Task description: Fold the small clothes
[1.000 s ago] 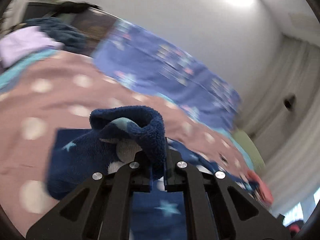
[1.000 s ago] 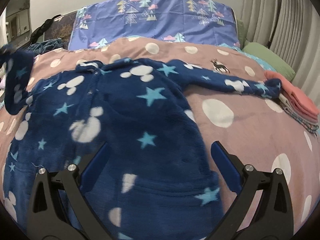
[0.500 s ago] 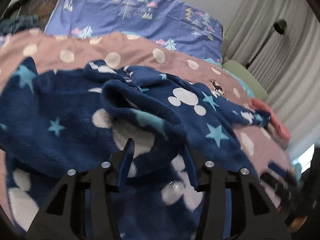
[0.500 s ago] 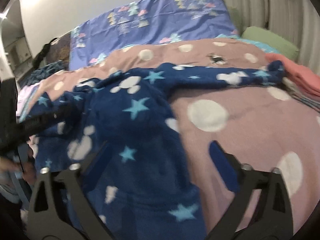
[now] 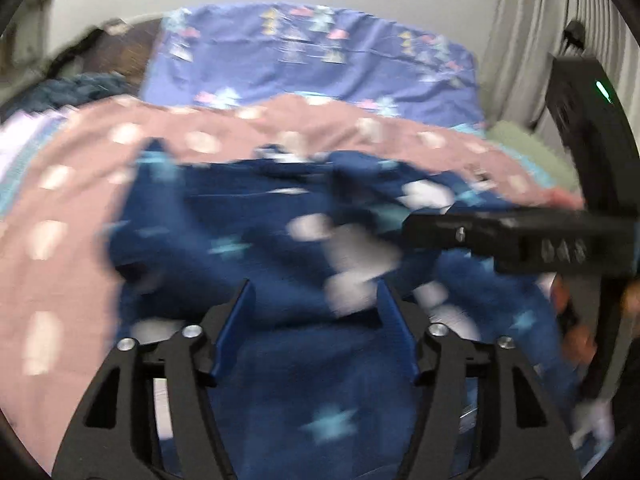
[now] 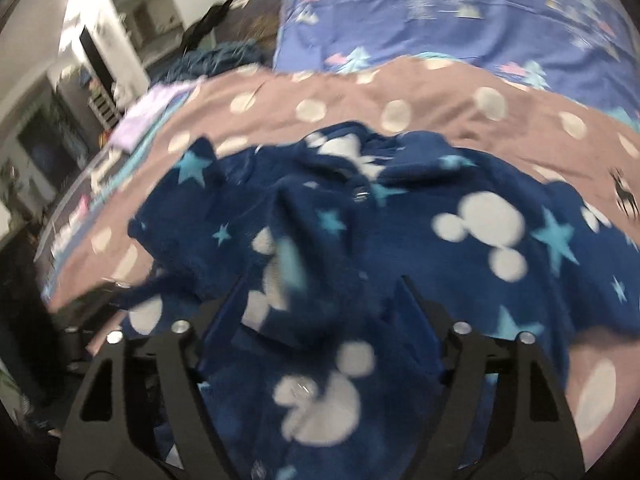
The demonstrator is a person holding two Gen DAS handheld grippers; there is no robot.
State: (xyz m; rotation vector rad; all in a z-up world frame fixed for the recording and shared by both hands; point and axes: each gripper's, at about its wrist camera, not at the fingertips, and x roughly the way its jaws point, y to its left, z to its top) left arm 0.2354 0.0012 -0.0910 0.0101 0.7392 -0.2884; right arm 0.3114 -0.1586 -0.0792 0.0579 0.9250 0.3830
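Note:
A navy fleece garment (image 5: 248, 240) with blue stars and white mouse-head shapes lies spread on the dotted pink-brown duvet (image 5: 60, 208). Its left sleeve (image 6: 296, 264) is folded over the chest. My left gripper (image 5: 316, 316) hovers over the lower front, its jaws opening; fabric lies below them and the pads do not press on it. My right gripper (image 6: 320, 316) stands over the folded sleeve, its jaws opening a little with nothing pinched. The right gripper's black body (image 5: 520, 240) crosses the right side of the left wrist view.
A blue pillow (image 5: 312, 60) with a tree print lies at the head of the bed. Folded pink clothes (image 5: 560, 200) and a green cushion (image 5: 516, 140) sit on the right. A lilac cloth (image 6: 148, 116) and a dark knit pile (image 6: 216, 60) lie on the left.
My left gripper, shut on the sleeve cuff a second ago, has carried it over the garment and let go. My right gripper has swung left over the garment's chest.

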